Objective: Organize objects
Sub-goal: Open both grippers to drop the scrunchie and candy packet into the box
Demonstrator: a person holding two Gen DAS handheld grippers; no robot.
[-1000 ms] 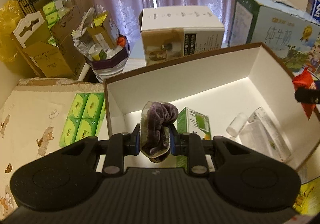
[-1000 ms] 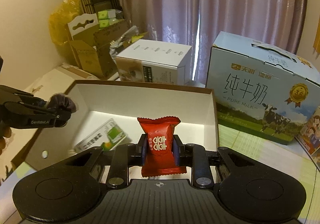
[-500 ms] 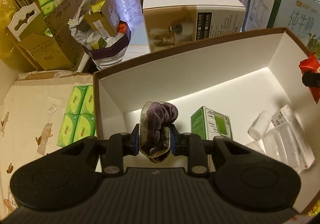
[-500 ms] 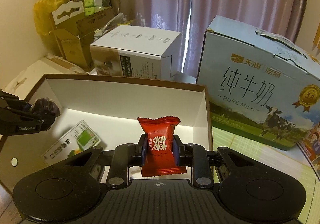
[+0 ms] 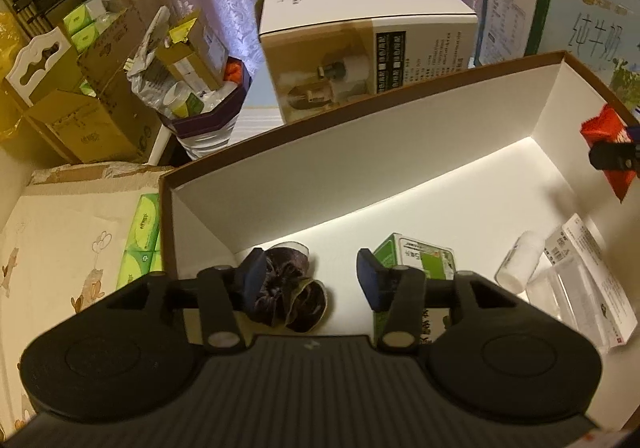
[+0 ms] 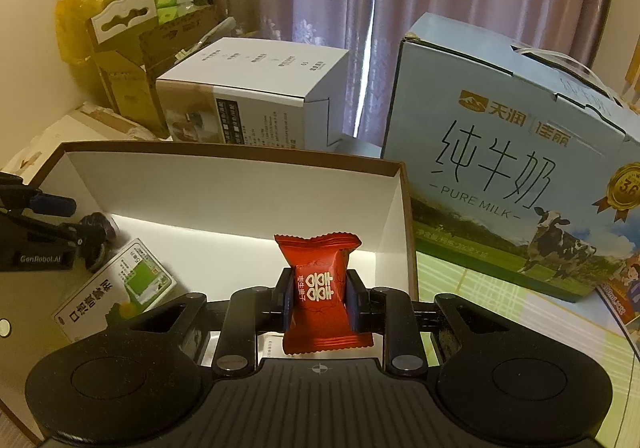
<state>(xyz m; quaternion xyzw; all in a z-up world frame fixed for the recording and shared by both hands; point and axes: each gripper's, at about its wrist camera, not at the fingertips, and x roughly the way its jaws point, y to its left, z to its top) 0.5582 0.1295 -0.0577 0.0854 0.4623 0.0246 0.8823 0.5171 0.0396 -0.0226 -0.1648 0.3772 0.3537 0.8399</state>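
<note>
- My left gripper (image 5: 312, 280) has just been spreading its jaws; they now stand apart over the near left corner of the open white box (image 5: 360, 152).
- The purple scrunchie (image 5: 286, 294) sits between them, leaning on my left pad (image 5: 252, 276) and clear of the right pad; I cannot tell whether it already rests on the box floor.
- My right gripper (image 6: 319, 298) pinches one red candy packet (image 6: 320, 288) upright, both pads pressed on its sides, above the near right part of the box.
- Counted inside the box: one scrunchie, one green and white carton (image 6: 116, 288) lying flat near the middle, one small white bottle (image 5: 520, 266), and one white leaflet packet (image 5: 592, 280) at the right.
- Beyond the far wall stand two big cartons: one white box (image 6: 256, 92) and one blue milk carton (image 6: 508, 168) to the right.
</note>
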